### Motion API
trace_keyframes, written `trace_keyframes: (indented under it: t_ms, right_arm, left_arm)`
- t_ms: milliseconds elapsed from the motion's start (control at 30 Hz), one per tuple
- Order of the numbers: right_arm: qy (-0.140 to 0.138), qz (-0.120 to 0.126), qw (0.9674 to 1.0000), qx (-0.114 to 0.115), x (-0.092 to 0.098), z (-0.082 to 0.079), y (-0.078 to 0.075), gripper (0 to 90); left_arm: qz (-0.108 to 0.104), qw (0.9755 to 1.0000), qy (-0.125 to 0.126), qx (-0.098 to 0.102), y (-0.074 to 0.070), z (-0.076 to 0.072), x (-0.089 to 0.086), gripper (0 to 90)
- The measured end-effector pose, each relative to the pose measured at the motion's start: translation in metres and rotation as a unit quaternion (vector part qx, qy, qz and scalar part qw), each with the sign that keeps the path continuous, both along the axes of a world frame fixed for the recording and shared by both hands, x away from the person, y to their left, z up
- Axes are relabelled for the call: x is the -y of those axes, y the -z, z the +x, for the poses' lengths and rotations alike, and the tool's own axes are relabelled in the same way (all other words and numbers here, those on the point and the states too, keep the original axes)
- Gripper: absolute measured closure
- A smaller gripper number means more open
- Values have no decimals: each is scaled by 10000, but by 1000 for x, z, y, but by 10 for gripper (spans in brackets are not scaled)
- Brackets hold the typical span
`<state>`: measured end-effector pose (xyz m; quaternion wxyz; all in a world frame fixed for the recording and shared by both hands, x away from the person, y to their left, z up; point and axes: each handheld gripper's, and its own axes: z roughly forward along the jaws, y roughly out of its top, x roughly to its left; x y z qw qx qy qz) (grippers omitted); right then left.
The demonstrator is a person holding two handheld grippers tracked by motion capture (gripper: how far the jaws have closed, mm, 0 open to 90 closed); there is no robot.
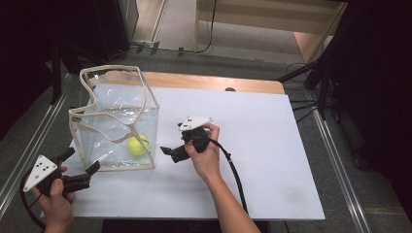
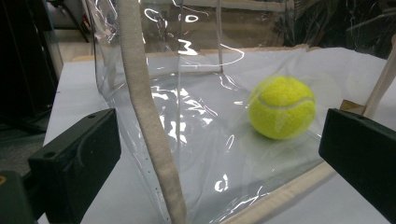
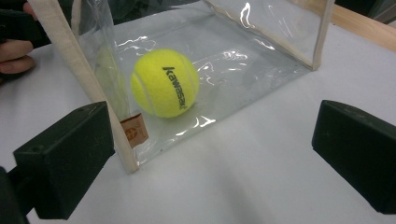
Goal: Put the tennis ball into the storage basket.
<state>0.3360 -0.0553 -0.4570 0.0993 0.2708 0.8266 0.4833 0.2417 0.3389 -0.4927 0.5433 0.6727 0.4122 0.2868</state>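
Note:
A clear plastic bag (image 1: 114, 116) with beige trim stands open-topped on the left of the white table (image 1: 262, 145). A yellow tennis ball (image 1: 137, 145) lies inside it by the near right corner. My left gripper (image 1: 80, 161) is open at the bag's near left corner. Its view looks through the bag wall (image 2: 196, 140), past a beige strap (image 2: 140, 93), to the ball (image 2: 281, 107). My right gripper (image 1: 169, 154) is open just right of the bag, pointing at it. Its view has the ball (image 3: 165, 83) behind the wall (image 3: 261, 51), with nothing between the jaws.
A wooden board edge (image 1: 214, 81) runs along the table's back. Metal rails (image 1: 29, 145) flank both sides, with dark stands and cables at the back right (image 1: 316, 77). The white surface stretches bare to the right. The other hand (image 3: 14, 56) shows beyond the bag.

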Motion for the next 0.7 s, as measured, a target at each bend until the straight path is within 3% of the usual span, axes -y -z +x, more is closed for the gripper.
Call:
trace_keyframes:
  t_ms: [300,700]
  right_arm:
    - [239,143,9996,53,23,-8,12,0]
    - [632,237,9977,98,60,-17,17,0]
  left_arm:
    - [15,10000,21,21,0,0,0,0]
    - [20,10000,63,45,0,-1,0,0]
